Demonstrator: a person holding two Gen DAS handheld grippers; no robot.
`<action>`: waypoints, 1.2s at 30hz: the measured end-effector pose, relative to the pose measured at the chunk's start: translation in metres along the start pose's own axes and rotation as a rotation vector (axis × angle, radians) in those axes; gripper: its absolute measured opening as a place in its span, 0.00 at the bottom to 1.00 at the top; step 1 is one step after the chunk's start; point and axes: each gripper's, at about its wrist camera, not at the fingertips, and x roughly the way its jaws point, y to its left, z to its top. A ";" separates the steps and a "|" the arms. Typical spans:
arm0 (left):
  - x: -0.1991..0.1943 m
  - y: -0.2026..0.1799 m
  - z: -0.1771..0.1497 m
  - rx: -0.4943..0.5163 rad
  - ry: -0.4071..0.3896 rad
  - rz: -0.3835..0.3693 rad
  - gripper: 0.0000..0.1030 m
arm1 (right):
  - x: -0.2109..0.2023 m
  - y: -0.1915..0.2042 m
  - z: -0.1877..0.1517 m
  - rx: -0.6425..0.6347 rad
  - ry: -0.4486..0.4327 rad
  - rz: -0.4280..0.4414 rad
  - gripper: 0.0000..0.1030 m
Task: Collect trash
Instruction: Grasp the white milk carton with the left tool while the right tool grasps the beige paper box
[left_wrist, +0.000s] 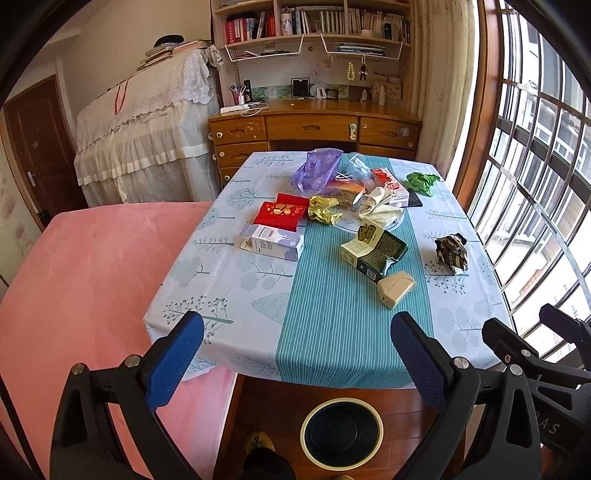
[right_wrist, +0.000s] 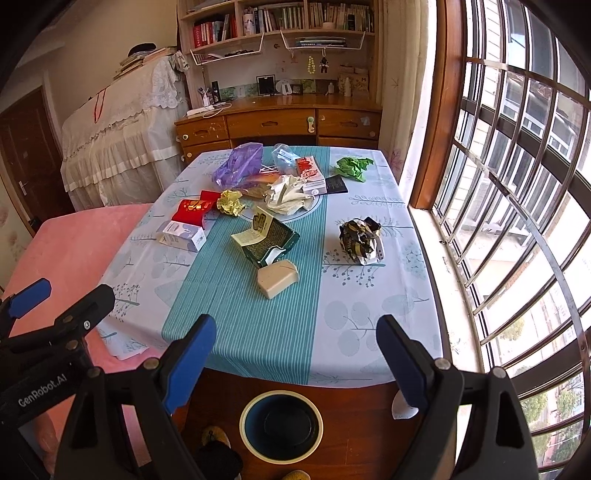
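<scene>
A pink bed (left_wrist: 92, 280) fills the left of the room, pushed up against a table (left_wrist: 229, 295) under a pale leaf-print cloth with a teal striped band down its middle. On the wooden floor at the table's near edge stands a round waste bin (left_wrist: 341, 430), dark inside with a cream rim, and it looks empty. The left gripper (left_wrist: 295, 354) and the right gripper (right_wrist: 295, 354) both hang above that near edge, side by side, each with its blue-padded jaws spread wide and nothing between them. All the trash is on the tabletop. Toward the far end a purple plastic bag (left_wrist: 316, 168) slumps next to a heap of crumpled white paper (left_wrist: 378, 205) and a red-and-white packet (left_wrist: 386, 179). Near the middle an opened green carton (left_wrist: 373, 249) lies on the teal band, its flap raised, and left of it a white and lilac box (left_wrist: 273, 242) lies flat with a red box (left_wrist: 282, 212) just behind it. Off to the right, alone on the pale cloth, sits a dark patterned paper ball (left_wrist: 452, 253). Closest to the grippers, just in front of the carton, is a small beige box (left_wrist: 395, 288). A yellow crumpled wrapper (left_wrist: 323, 208) lies beside the red box, and a green crumpled scrap (left_wrist: 423, 181) rests at the far right corner.
</scene>
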 end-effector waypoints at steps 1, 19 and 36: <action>0.005 0.003 0.002 -0.001 0.003 0.000 0.97 | 0.005 0.001 0.003 0.006 0.007 0.001 0.87; 0.206 0.067 0.124 0.385 0.142 0.021 0.97 | 0.133 0.006 0.056 0.311 0.195 -0.049 0.86; 0.314 0.015 0.114 1.002 0.318 -0.333 0.97 | 0.184 0.011 0.039 0.292 0.277 0.012 0.86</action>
